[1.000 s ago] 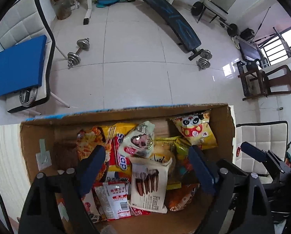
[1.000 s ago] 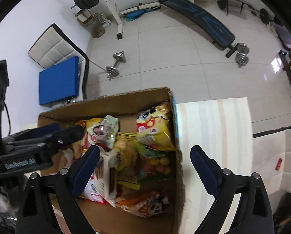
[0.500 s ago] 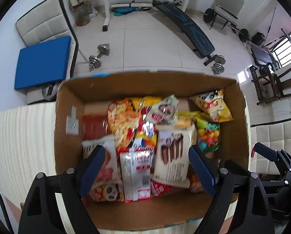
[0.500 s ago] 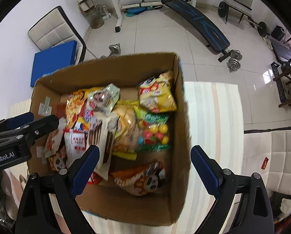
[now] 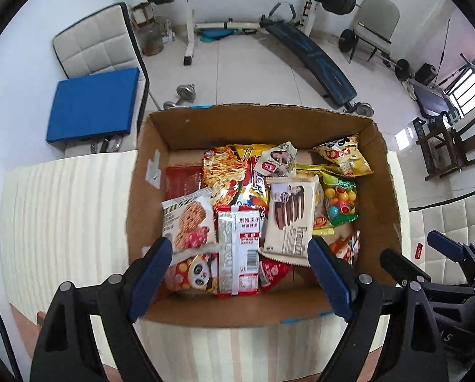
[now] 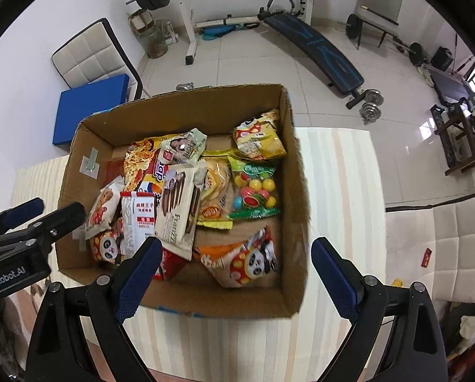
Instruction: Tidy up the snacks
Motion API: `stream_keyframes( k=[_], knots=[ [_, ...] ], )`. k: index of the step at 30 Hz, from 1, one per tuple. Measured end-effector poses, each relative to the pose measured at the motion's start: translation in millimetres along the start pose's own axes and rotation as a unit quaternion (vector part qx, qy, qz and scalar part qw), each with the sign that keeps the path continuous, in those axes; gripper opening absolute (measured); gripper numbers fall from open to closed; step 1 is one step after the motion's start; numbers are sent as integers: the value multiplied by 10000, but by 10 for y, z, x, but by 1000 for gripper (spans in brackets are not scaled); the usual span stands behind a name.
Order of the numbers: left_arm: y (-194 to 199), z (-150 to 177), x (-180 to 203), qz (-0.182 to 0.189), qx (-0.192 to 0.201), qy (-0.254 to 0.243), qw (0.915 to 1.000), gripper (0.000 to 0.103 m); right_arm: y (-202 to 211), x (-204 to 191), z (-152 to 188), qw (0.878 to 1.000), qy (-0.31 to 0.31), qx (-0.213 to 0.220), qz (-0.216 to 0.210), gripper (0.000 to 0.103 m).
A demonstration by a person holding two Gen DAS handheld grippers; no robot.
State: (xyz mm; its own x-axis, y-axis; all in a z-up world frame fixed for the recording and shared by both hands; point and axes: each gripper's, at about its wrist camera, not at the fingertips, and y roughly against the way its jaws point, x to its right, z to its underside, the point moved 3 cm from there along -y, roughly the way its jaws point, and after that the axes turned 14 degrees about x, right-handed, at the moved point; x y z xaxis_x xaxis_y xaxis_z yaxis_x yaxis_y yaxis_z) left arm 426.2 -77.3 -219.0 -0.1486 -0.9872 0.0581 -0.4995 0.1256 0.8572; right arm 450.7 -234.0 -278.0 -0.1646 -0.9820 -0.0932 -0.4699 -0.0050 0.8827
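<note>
Left gripper [image 5: 239,254] hangs over the near half of the box [image 5: 387,172], jaws spread wide with nothing between the pads; right gripper [image 6: 232,254] does the same over the near right part, also wide apart and empty.

All the snacks lie heaped inside the box, which sits on the striped counter [image 5: 62,222]. Going from 9 o'clock across: a cookie pack [image 5: 188,219] leans on a panda bag [image 5: 194,273]; just beside them lies a red-and-white packet [image 5: 239,248]; at the centre a wafer pack [image 5: 290,219] rests on top of the pile; toward 3 o'clock sit a gumball bag [image 5: 339,203] and, at 1 o'clock, a yellow chip bag [image 5: 344,156].

These are probably all light, soft film packs, slick and crinkly, and the puffed bags and wafers could crush under a hard pinch. The wafer pack looks stiffest and lies uppermost, so its long edges seem the safest place to close on; for the bags, a crimped end seam should hold better than the belly.

Box walls stand tall on every side, so a lift likely has to go straight up before crossing a rim. Bare counter lies open at 9 o'clock and at 3 o'clock, and along the near edge at 6 o'clock.
</note>
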Motion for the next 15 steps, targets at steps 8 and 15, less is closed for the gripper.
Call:
stream_keyframes(
  k=[8, 15],
  knots=[
    [540, 345, 36, -62, 467, 23, 9989, 87, 521, 18, 286, 9994, -12, 346, -22, 97],
    [1148, 627, 96, -95, 966, -7, 9953, 87, 1142, 7, 560, 9969, 80, 784, -72, 97]
  ],
)
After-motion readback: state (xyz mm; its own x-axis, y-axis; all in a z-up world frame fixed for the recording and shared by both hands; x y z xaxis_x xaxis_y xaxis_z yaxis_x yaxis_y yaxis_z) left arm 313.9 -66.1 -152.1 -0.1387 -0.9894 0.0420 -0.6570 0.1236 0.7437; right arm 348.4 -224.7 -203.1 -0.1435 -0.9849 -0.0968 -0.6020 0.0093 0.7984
